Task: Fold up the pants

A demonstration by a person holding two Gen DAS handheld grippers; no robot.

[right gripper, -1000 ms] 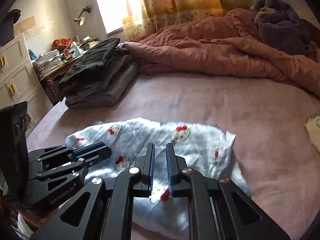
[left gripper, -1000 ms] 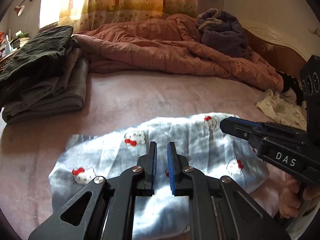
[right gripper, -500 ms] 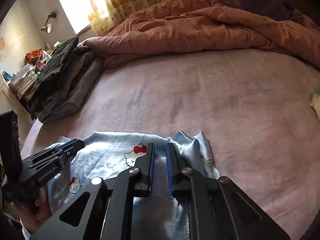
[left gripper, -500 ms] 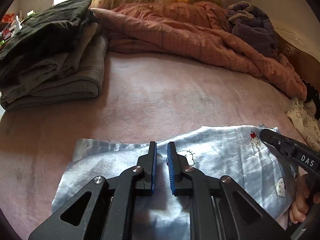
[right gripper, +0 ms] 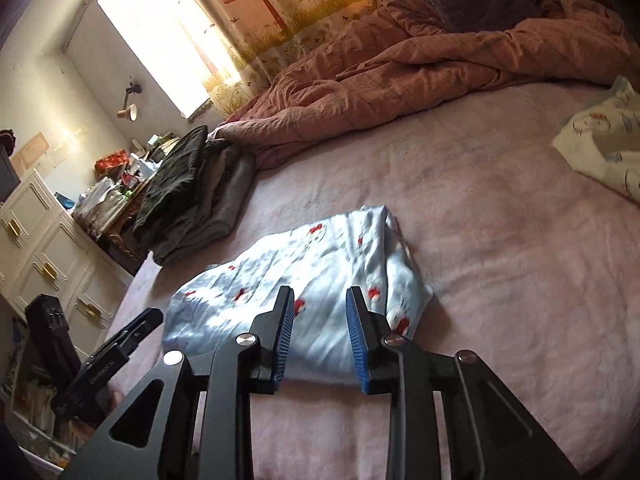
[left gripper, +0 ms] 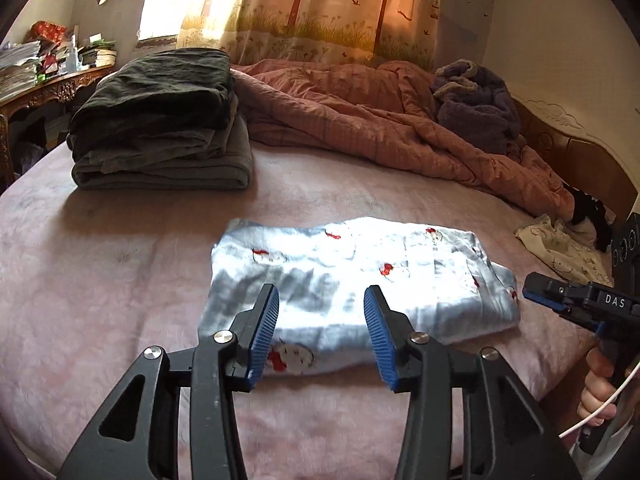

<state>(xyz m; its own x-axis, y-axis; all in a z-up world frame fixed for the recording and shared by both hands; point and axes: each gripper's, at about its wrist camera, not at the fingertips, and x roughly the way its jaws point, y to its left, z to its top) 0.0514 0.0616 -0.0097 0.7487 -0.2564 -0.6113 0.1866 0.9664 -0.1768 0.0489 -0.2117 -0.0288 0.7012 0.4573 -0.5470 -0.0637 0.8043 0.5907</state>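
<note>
Pink bed [left gripper: 120, 280]: plush cover, bare around the work; a rumpled quilt [left gripper: 360, 120] lies along its far side.
Dark stack [left gripper: 160, 132]: folded clothes at the far left corner, well apart from the pants.
Pants [left gripper: 352, 280]: pale blue with a red-and-white cat print, lying in a compact folded rectangle near the front edge of the bed; the layers at the right end look a little uneven.
Cream garment [right gripper: 600, 148]: unfolded, off to the right, well apart.
Left gripper [left gripper: 321, 336]: jaws spread wide, empty, hovering over the near edge of the pants.
Right gripper [right gripper: 320, 334]: jaws parted, narrower than the left, empty, over the right end of the pants.
Stage: the fold looks done or nearly so.
Risk: the cloth looks thin and slippery; a pinch catching only the top layer could drag the fold open, and a jaw dragged across it could skew the stacked edges.
</note>
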